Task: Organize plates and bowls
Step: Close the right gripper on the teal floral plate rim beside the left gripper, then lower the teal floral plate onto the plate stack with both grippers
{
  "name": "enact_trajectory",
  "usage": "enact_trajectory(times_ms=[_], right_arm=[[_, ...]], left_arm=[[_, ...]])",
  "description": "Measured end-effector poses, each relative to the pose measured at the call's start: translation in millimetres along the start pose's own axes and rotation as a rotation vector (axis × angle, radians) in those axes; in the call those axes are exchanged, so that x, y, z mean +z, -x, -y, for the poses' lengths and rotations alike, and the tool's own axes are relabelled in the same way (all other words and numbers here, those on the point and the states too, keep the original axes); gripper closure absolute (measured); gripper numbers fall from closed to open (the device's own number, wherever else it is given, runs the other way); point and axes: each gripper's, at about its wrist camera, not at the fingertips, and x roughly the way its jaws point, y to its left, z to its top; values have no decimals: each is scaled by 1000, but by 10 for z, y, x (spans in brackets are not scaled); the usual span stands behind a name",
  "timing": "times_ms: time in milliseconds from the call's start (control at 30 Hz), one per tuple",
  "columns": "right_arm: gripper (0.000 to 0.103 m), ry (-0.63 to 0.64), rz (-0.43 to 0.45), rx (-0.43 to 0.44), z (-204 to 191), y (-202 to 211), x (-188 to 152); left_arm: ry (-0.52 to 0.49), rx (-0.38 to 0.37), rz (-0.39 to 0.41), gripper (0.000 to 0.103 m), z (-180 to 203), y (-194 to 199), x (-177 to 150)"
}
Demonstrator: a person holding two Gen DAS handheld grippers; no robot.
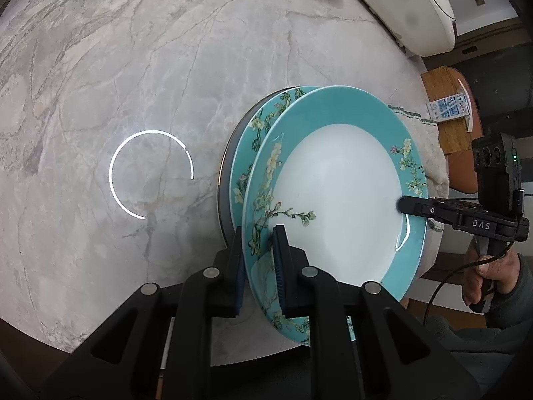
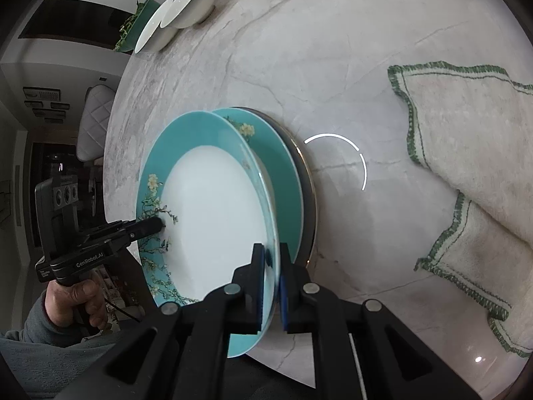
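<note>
Now, with the left gripper [image 1: 260, 266] and right gripper [image 2: 272, 286] each clamped on opposite rims of the teal floral plate [image 1: 336, 193], we should lower it level and centred onto the matching plate [image 1: 263, 123] just beyond both grippers' fingertips, then release together.

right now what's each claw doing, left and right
Left claw: shut on the rim of the top plate.
Right claw: shut on the opposite rim of the same plate.
</note>
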Motion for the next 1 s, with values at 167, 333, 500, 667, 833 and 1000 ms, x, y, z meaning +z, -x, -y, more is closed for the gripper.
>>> enact_trajectory(times_ms=[167, 333, 500, 667, 833, 1000], right_arm=[[90, 18, 14, -36, -10, -23, 13], [89, 35, 30, -61, -34, -21, 41], [88, 76, 34, -112, -94, 7, 37], [83, 118, 36, -219, -207, -13, 26], [79, 160, 18, -314, -257, -87, -19], [79, 184, 14, -350, -269, -86, 5]], left_arm=[[-14, 14, 8, 90, 36, -34, 25], [-14, 21, 15, 90, 34, -34, 92], [-8, 21, 19, 89, 26, -31, 116], [-52, 60, 14, 88, 103, -50, 120], [-73, 87, 18, 88, 172, -71, 103], [-88, 118, 27, 87, 214, -75, 108]])
